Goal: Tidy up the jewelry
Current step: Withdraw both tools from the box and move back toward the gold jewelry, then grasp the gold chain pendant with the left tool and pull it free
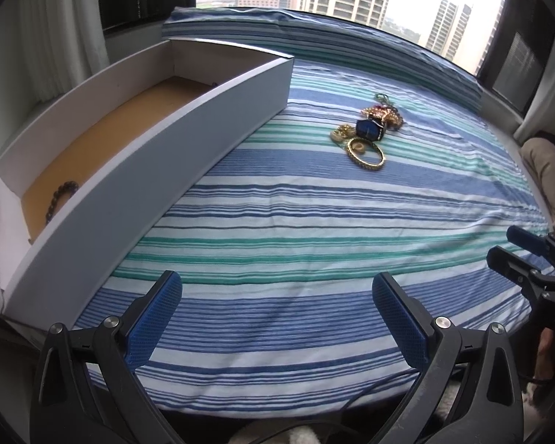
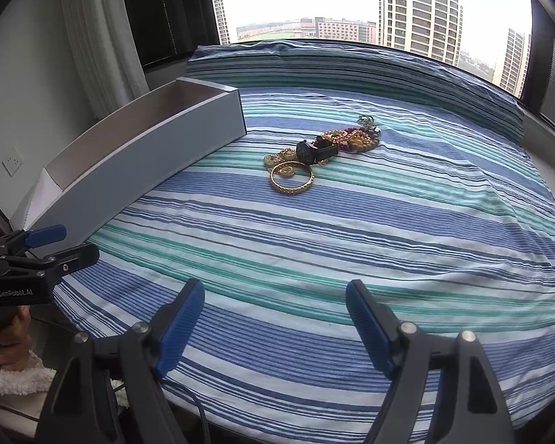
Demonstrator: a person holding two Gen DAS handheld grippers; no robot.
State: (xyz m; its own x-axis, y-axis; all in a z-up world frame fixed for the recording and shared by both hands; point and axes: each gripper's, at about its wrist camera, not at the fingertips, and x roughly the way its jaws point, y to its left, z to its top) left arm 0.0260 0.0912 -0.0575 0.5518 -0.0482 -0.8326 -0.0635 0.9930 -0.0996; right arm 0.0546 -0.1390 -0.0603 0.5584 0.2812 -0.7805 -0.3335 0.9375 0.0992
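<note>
Only from the left wrist do we see into the long white box (image 1: 137, 170): a dark beaded bracelet (image 1: 61, 199) lies on its brown floor near the close end. The right wrist view shows just the box's outer wall. We hold both tools tilted down over the striped bed (image 1: 296, 222), the left tool (image 1: 277, 314) and right tool (image 2: 275, 318) wide open and empty. The jewelry pile (image 2: 322, 148), with a gold bangle (image 2: 291, 177) and a watch (image 2: 314, 151), sits mid-bed, well apart from the box.
</note>
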